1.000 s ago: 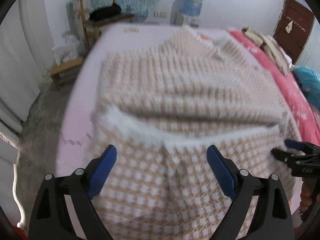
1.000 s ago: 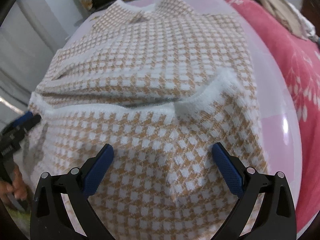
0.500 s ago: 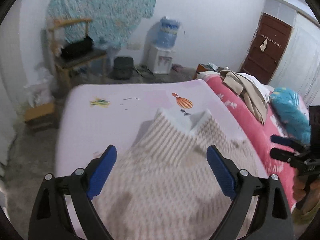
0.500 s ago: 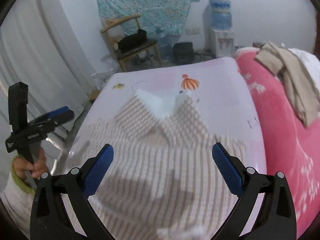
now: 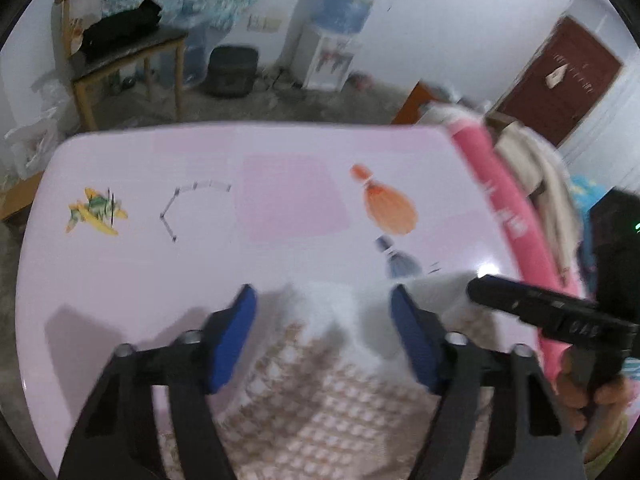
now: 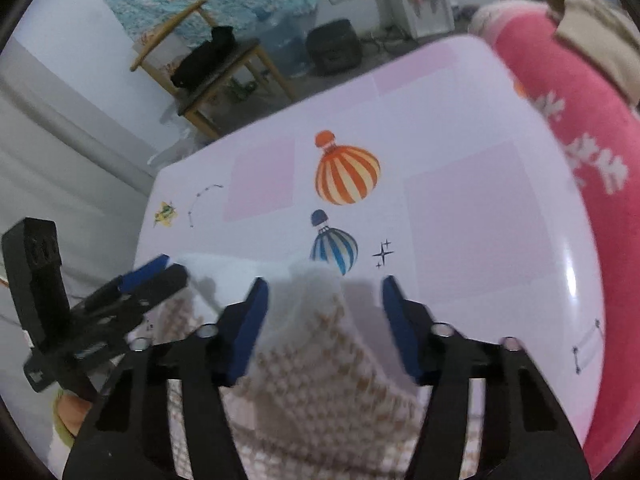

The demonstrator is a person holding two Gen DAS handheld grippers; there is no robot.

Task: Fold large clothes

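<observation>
Left wrist view showed the left tool (image 5: pixel 323 320) spread wide over the checked sweater (image 5: pixel 320 392), which lay on the pink desk (image 5: pixel 120 280); the right tool (image 6: pixel 324 304), likewise spread, perhaps brushed its blurred white collar.

Right gripper (image 6: pixel 324 320), black frame with blue pads, jaws spread wide, nothing clamped between them. Beige-and-white houndstooth knit sweater (image 6: pixel 320 392) lies below and between fingers, white edge (image 6: pixel 240 268) toward far side. Left gripper (image 6: pixel 154 274) at left edge, black with blue tips, tips at sweater's white edge; whether they pinch cloth unclear. Sweater rests on pale pink glossy sheet (image 6: pixel 460 208) printed with orange striped balloon (image 6: pixel 347 174) and blue striped balloon (image 6: pixel 334 246). Pink floral blanket (image 6: pixel 580 128) at right. Wooden chair (image 6: pixel 208 76) beyond.
</observation>
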